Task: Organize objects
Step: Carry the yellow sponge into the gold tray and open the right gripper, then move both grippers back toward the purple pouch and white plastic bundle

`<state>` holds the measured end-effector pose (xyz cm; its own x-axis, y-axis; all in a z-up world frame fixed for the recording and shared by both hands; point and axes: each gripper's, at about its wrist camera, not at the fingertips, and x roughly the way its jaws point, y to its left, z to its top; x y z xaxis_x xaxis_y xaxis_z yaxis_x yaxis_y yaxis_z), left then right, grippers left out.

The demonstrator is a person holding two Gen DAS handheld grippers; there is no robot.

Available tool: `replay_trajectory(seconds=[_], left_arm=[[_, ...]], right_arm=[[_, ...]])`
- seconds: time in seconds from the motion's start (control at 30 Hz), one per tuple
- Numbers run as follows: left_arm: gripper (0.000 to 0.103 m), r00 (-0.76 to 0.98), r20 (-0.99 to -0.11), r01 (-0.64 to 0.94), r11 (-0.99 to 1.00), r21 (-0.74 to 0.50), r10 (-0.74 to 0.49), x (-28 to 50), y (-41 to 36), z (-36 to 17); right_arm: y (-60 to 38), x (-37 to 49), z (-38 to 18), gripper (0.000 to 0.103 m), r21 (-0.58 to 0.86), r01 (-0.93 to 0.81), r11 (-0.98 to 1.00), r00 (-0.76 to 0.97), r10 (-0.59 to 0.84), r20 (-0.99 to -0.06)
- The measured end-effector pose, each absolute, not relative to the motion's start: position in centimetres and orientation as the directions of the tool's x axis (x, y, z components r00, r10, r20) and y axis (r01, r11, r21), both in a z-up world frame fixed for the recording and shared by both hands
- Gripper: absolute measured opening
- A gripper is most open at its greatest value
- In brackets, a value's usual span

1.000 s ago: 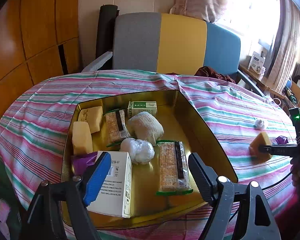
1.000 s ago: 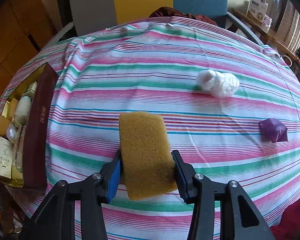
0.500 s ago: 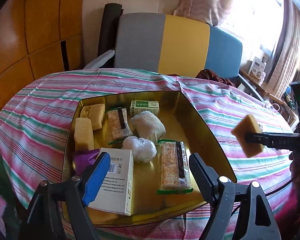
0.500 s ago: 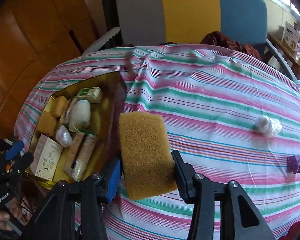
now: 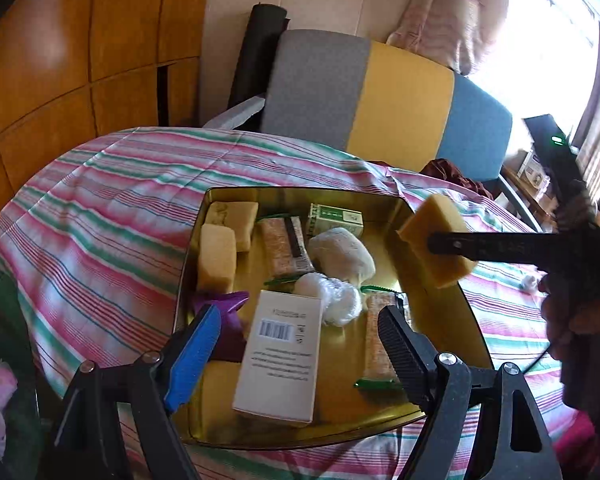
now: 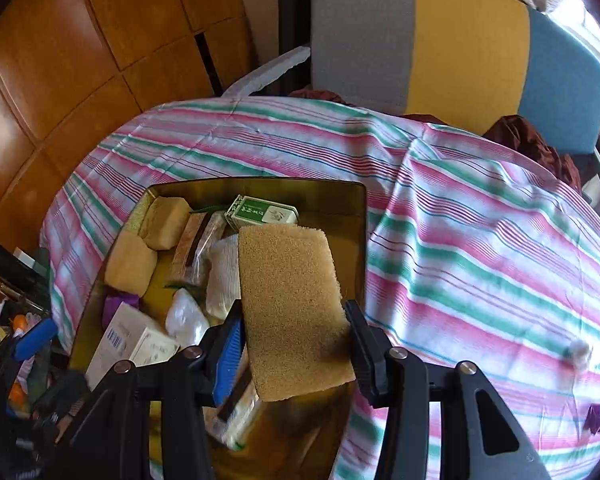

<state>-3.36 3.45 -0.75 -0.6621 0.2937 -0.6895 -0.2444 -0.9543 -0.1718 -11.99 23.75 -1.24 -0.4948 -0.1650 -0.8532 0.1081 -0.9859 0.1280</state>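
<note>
R jaws clamped on the sponge point(image 6: 292, 312), held over the gold tin point(image 5: 474, 334); L jaws apart, empty.

My right gripper point(image 6: 296, 354) pinches the tan sponge by its sides, above the tin's right half, not touching what's inside. My left gripper point(image 5: 300, 344) hangs over the tin's near edge w/ nothing btwn its jaws. Tin sits on the striped cloth point(image 5: 100, 216) covering the bench. Inside: two pale sponge blocks point(image 5: 216, 258) at far left, a green-white box point(image 5: 334, 219) at the back, a white mesh bundle point(image 5: 342, 254) mid, a clear-wrapped white ball point(image 5: 332, 298), two cracker packs point(image 5: 284, 250), a white carton point(image 5: 280, 354) at near left, a purple wrapper point(image 5: 226, 308) beside it. Out on the cloth, well apart from the tin: a small white ball point(image 6: 578, 350) & a purple bit point(image 6: 598, 416).
</note>
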Motion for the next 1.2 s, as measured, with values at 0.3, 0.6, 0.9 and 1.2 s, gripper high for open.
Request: replay_trajectory(seconds=[0.3,0.6,0.9,1.2], left_arm=[[0.082,-0.649,-0.706,-0.214,-0.959,-0.188,0.283,-4.1,2.3,-1.7],[0.083,-0.646,-0.711,-0.207,-0.960,-0.189,0.279,-4.2,2.2,-2.0],[0.084,-0.662,-0.698,-0.223,-0.961,-0.161,0.271,-3.4,2.9,-1.3],[0.085,-0.679,-0.683,-0.243,-0.961,-0.135,0.268,-2.4,3.6,-0.4]], right_arm=[[21.8,-16.0,-4.3,0.050,0.020,0.106,-0.994,-0.457,-0.067,-0.887],[22.6,-14.7,-3.8,0.071,0.049,0.093,-0.995,-0.492,-0.088,-0.866],[22.9,-9.8,-1.8,0.071,0.088,0.078,-0.993,-0.558,-0.117,-0.822],[24.4,-5.3,-0.4,0.071,0.083,0.053,-0.995,-0.605,-0.098,-0.790]])
